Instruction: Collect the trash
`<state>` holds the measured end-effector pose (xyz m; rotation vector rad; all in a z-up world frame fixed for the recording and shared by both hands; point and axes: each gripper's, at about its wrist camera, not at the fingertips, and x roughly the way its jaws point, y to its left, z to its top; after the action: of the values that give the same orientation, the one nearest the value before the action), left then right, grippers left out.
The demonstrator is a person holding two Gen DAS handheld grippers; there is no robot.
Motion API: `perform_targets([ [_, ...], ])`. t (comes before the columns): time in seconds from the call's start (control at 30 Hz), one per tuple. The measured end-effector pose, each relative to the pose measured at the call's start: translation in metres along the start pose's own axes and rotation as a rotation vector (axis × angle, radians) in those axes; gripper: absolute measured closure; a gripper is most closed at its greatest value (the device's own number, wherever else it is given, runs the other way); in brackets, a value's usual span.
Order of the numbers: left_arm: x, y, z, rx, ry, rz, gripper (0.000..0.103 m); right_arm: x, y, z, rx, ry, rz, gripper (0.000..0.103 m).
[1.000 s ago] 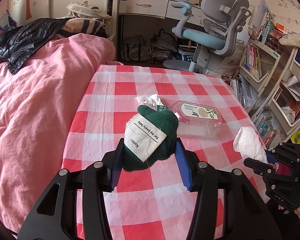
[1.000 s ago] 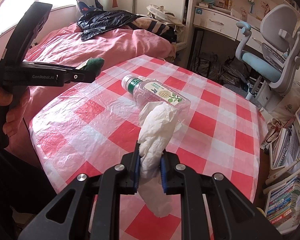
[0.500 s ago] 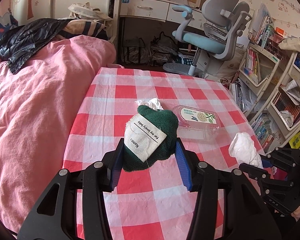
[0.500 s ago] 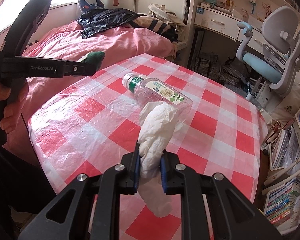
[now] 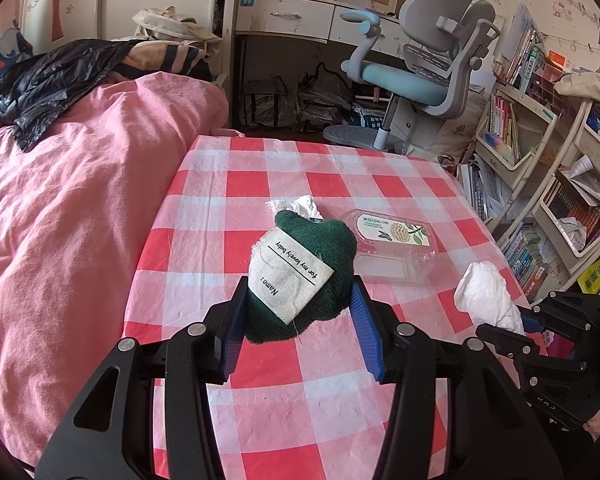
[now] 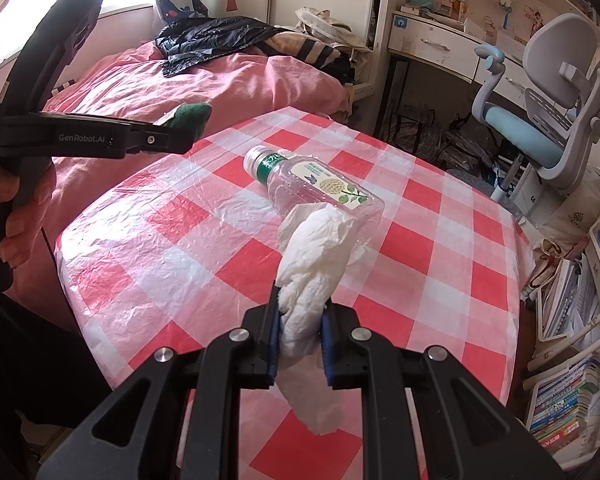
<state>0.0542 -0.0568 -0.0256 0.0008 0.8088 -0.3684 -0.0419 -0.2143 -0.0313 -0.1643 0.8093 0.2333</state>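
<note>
My left gripper (image 5: 300, 312) is shut on a dark green cloth (image 5: 320, 268) with a beige "Name:" label, held above the red-checked table (image 5: 300, 400). My right gripper (image 6: 300, 320) is shut on a crumpled white tissue (image 6: 312, 264), held over the table; that tissue also shows in the left wrist view (image 5: 486, 296). An empty clear plastic bottle (image 6: 312, 188) with a green band lies on its side mid-table, also in the left wrist view (image 5: 388, 248). A small crumpled white wrapper (image 5: 300, 206) lies just behind the green cloth.
A bed with a pink duvet (image 5: 68, 200) and a black jacket (image 5: 60, 80) borders the table's left. A grey-blue desk chair (image 5: 428, 72) and white desk stand beyond. Bookshelves (image 5: 560, 200) line the right side.
Both grippers have pulled back a little and risen from the table, each keeping its hold. The bottle and wrapper have not moved.
</note>
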Motion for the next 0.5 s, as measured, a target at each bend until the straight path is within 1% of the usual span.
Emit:
perform_targets([
  [0.5, -0.0001, -0.0001, -0.0002, 0.001, -0.001, -0.001, 0.057, -0.0008, -0.0037, 0.0018, 0.008, -0.008, -0.008, 0.086],
])
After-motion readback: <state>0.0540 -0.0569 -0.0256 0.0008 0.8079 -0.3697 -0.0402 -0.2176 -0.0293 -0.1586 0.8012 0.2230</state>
